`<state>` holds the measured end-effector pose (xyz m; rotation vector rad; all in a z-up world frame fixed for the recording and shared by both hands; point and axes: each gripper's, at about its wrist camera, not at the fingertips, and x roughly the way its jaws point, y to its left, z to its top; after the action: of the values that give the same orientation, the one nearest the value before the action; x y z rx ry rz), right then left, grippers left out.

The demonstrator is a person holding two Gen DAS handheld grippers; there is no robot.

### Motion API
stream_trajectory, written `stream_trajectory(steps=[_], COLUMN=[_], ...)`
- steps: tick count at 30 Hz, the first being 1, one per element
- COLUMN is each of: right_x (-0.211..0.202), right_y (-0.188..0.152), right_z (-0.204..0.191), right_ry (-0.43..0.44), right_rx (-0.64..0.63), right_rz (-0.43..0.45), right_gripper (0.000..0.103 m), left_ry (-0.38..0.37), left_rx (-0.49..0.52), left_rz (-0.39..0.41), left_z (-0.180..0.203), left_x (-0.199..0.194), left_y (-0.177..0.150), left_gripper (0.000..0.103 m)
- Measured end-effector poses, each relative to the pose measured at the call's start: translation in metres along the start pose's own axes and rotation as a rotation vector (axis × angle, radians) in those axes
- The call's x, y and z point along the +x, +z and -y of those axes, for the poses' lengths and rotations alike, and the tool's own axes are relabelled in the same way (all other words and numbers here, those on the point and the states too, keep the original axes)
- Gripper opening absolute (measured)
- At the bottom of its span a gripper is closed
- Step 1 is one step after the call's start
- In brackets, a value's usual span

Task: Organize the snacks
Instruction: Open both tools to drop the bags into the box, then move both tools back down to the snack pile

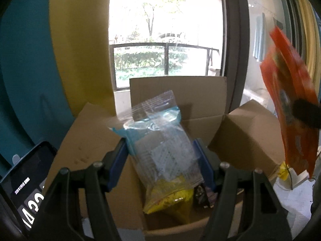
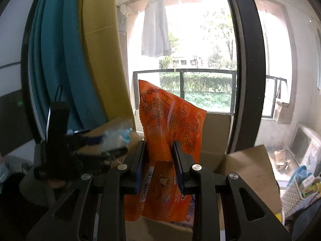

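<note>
Holding a snack in each gripper, you have both packs up over the open cardboard box [image 1: 176, 104]. Your left gripper [image 1: 162, 160] is clamped on a clear zip bag [image 1: 162, 136] with pale blue contents, its blue pads pressing the bag from both sides; the bag stands nearly upright above the middle of the box. Below it, on the box floor, lies a yellow packet [image 1: 170, 196] with a dark packet [image 1: 200, 196] just to its right.

Your right gripper [image 2: 159, 160] is clamped on an orange snack bag [image 2: 170, 124], pinching it near its middle so that the printed top rises above the pads and the rest hangs beneath. In the left wrist view this bag shows at the far right, beyond the box's right flap. A phone screen [image 1: 26, 178] sits near the box's left flap. Far to the right a white basket [image 2: 301, 192] holds assorted items.
</note>
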<state>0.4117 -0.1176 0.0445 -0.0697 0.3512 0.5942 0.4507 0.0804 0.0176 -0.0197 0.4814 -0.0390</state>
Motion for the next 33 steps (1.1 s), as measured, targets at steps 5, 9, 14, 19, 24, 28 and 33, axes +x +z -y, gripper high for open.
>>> stream_trajectory(steps=[5, 9, 14, 19, 24, 28, 33], right_x=[0.033, 0.057, 0.083, 0.099, 0.094, 0.081, 0.053], right_y=[0.008, 0.011, 0.018, 0.025, 0.028, 0.027, 0.023], right_z=[-0.001, -0.001, 0.007, 0.014, 0.010, 0.014, 0.016], right_ry=[0.017, 0.022, 0.021, 0.053, 0.028, 0.015, 0.006], right_rx=[0.026, 0.055, 0.102, 0.167, 0.163, 0.164, 0.179], right_rz=[-0.006, -0.021, -0.037, -0.064, -0.064, -0.074, -0.076], right_gripper=[0.029, 0.029, 0.029, 0.048, 0.070, 0.070, 0.070], left_ry=[0.052, 0.064, 0.082, 0.102, 0.118, 0.124, 0.118], left_rx=[0.011, -0.016, -0.051, -0.079, -0.088, -0.096, -0.103], left_rz=[-0.034, -0.036, -0.027, -0.022, -0.007, -0.002, 0.002], left_z=[0.000, -0.007, -0.015, -0.024, -0.025, -0.025, -0.017], left_x=[0.019, 0.025, 0.019, 0.007, -0.009, -0.019, -0.038], left_y=[0.000, 0.002, 0.004, 0.002, 0.001, 0.000, -0.003], left_gripper=[0.069, 0.081, 0.086, 0.087, 0.087, 0.088, 0.088])
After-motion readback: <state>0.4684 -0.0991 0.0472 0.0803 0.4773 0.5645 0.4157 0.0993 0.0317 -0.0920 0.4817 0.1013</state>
